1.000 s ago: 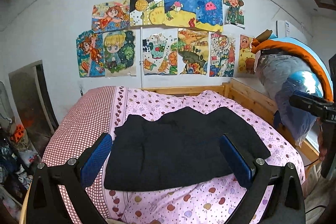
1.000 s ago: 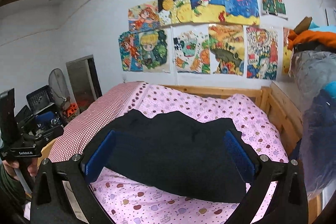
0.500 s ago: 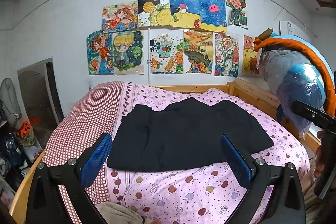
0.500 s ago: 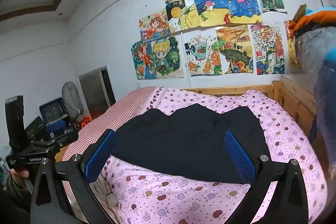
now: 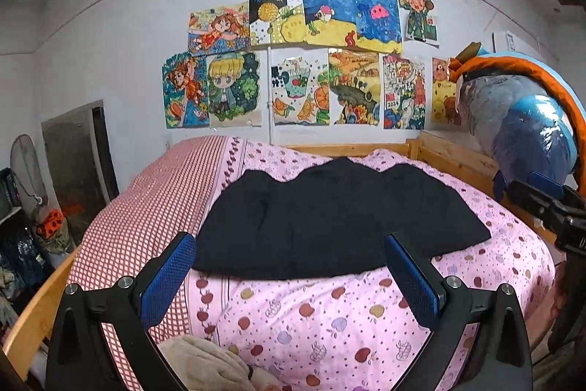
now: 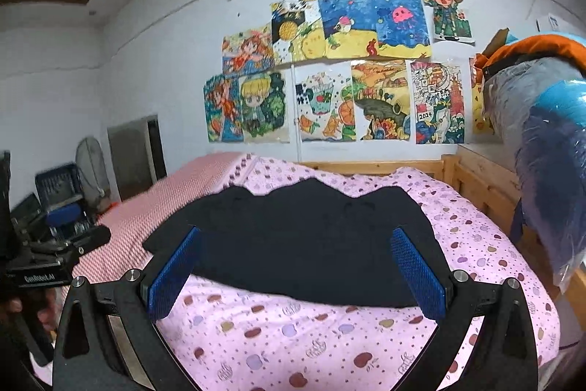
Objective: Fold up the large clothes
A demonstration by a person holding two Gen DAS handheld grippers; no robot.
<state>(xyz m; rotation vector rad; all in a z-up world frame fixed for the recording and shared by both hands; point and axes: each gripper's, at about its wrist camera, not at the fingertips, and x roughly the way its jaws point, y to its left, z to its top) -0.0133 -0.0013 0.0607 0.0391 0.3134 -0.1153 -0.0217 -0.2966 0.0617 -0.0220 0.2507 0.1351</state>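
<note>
Black garment [image 5: 329, 222] lies flat on the bed [image 5: 329, 310], on the pink fruit-print cover, roughly mid-bed and toward the headboard end. Its far edge is wavy and its near edge fairly straight. Seen in the right wrist view too [image 6: 304, 240].

Left tongs [image 5: 289, 277]: wide open, nothing between the blue pads [image 5: 166, 281]. They're held off the garment, at the bed's near end.

Right tongs [image 6: 293, 273]: also wide open, empty, off the garment on the same near side. In the left view the right tongs' body shows at the bed's right edge [image 5: 549, 207].

Red-check strip of bedding [image 5: 146, 207] runs along the bed's left side, left of the garment. A beige cloth [image 5: 208, 365] sits at the bed's near-left corner. Drawings [image 5: 300, 61] on the wall behind the headboard. Bagged bundle with orange trim [image 5: 527, 123] is right of the bed.
</note>
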